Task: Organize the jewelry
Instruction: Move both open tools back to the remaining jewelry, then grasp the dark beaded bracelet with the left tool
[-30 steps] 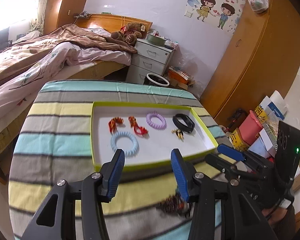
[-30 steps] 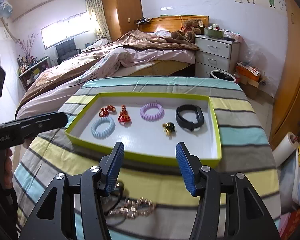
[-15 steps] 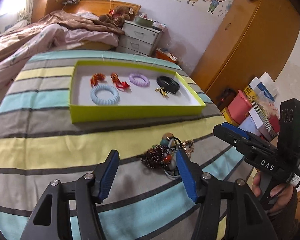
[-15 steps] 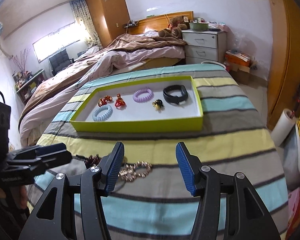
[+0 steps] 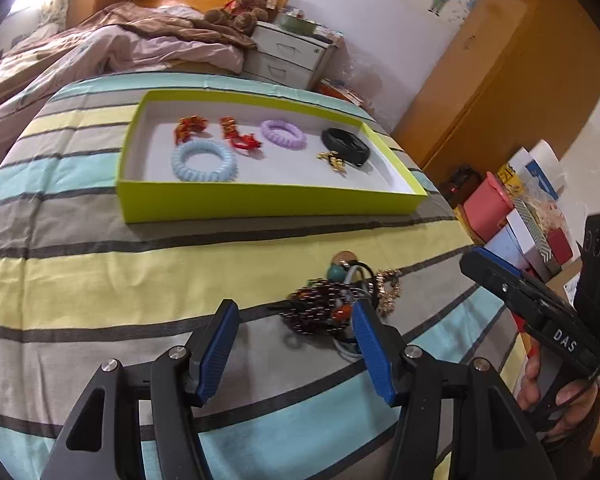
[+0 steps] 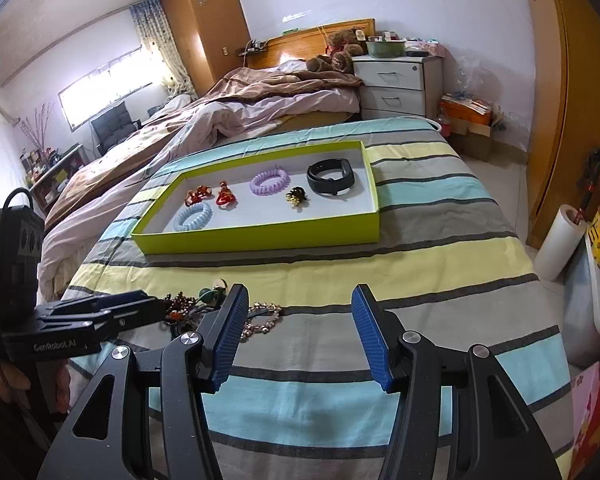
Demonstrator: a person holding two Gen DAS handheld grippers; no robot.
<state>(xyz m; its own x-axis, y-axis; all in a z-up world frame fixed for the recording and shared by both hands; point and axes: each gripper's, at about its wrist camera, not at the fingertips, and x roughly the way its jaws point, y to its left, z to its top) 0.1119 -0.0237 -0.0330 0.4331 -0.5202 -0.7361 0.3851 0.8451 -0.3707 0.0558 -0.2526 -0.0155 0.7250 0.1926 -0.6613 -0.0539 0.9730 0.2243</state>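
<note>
Left wrist view is showing a tangled pile of jewelry (image 5: 336, 304) lying on the striped cloth (image 5: 100, 280), at about five o'clock from the green tray (image 5: 260, 200) and well apart from it. The left gripper (image 5: 294, 346) is hanging over the pile's near edge, jaws spread, its right finger (image 5: 374, 356) just beside the beads and nothing pinched. In the tray a blue hair tie (image 5: 204, 161), purple hair tie (image 5: 281, 134), black band (image 5: 346, 151), gold piece (image 5: 332, 160) and red clips (image 5: 216, 132) are lying apart. Right wrist view is showing the right gripper (image 6: 298, 332) spread wide and empty, the pile at its nine o'clock.
</note>
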